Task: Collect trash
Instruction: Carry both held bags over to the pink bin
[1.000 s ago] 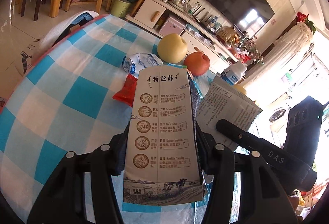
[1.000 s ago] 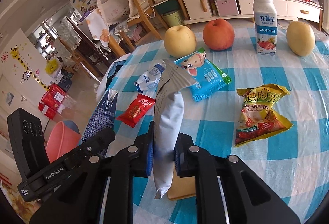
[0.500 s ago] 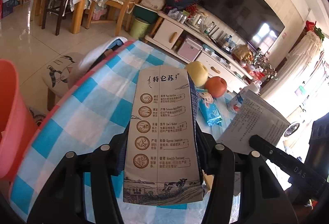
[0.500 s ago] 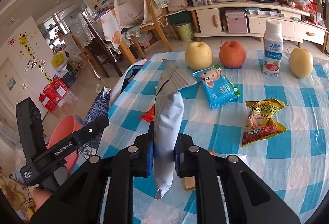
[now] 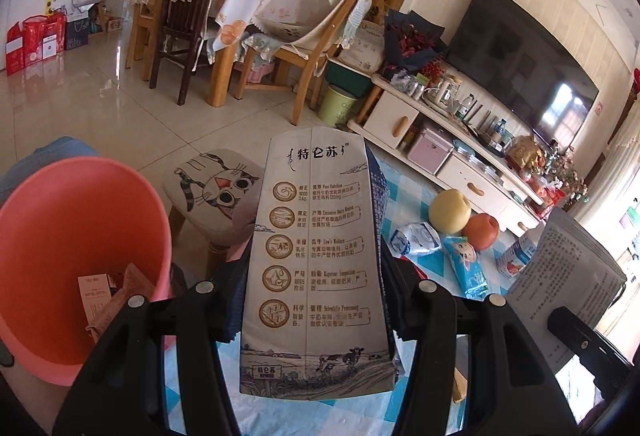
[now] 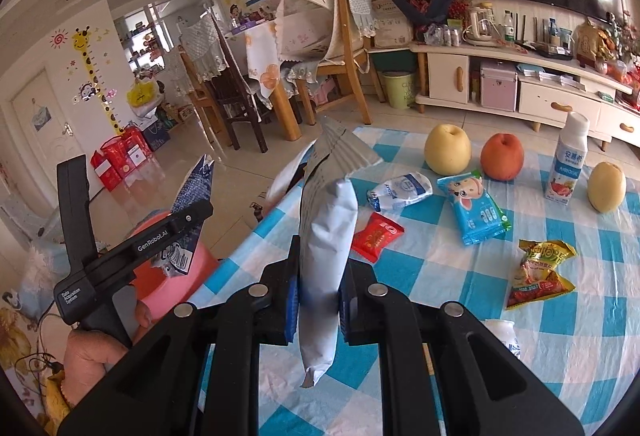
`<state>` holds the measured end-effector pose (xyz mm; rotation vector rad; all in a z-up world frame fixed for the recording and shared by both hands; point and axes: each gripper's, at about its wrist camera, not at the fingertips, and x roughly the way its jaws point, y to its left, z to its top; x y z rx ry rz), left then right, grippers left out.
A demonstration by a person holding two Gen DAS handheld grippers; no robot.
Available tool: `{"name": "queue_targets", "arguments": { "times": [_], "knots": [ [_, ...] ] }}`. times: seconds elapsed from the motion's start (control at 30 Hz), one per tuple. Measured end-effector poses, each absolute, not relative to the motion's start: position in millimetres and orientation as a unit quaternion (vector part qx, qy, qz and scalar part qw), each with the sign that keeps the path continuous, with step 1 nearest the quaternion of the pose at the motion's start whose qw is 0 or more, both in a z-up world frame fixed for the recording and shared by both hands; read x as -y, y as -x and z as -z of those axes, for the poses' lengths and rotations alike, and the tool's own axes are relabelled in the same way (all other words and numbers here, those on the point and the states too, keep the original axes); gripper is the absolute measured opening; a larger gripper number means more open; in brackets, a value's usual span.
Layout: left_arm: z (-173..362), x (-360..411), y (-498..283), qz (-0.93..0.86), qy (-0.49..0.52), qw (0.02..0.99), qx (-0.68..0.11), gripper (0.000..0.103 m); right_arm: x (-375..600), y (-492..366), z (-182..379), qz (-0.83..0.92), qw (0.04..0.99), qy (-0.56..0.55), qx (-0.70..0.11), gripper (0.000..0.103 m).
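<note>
Swung off the checked table (image 6: 500, 316) toward the floor, the left gripper (image 5: 316, 300) now pinches the flattened milk carton (image 5: 316, 256) just right of the pink bin (image 5: 80, 236). Beside it the right gripper (image 6: 318, 300) clamps a white snack wrapper (image 6: 324, 256). Best to carry each fully over the bin's mouth before letting go, since flat packaging flutters sideways.

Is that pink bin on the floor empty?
No. The pink bin already holds a few flattened wrappers or cartons at its bottom.
</note>
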<state>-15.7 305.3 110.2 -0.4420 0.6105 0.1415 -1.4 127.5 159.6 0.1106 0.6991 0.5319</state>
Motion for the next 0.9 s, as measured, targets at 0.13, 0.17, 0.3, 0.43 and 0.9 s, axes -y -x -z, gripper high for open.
{"name": "queue_targets", "arguments": {
  "times": [0.13, 0.17, 0.3, 0.43, 0.9],
  "knots": [
    [-117.9, -322.8, 19.8, -0.100, 0.217, 0.929, -0.284, 0.055, -150.2, 6.9, -170.1, -0.278, 0.901, -0.043, -0.329, 0.017],
    [-120.4, -327.4, 20.9, -0.108, 0.217, 0.929, -0.280, 0.055, -157.4, 8.5, -172.1, -0.284, 0.900, -0.040, -0.327, 0.017],
    [-127.5, -351.9, 28.6, -0.148, 0.219, 0.926, -0.269, 0.055, -191.9, 16.2, -178.2, -0.311, 0.893, -0.022, -0.324, 0.017],
    [-128.9, -382.9, 33.8, -0.196, 0.220, 0.917, -0.269, 0.055, -231.1, 17.6, -179.8, -0.340, 0.881, -0.013, -0.329, 0.017],
    [-113.9, -492.9, 62.6, -0.281, 0.302, 0.864, -0.289, 0.055, -379.4, 7.5, -156.2, -0.430, 0.829, 0.018, -0.356, 0.017]
  ]
}}
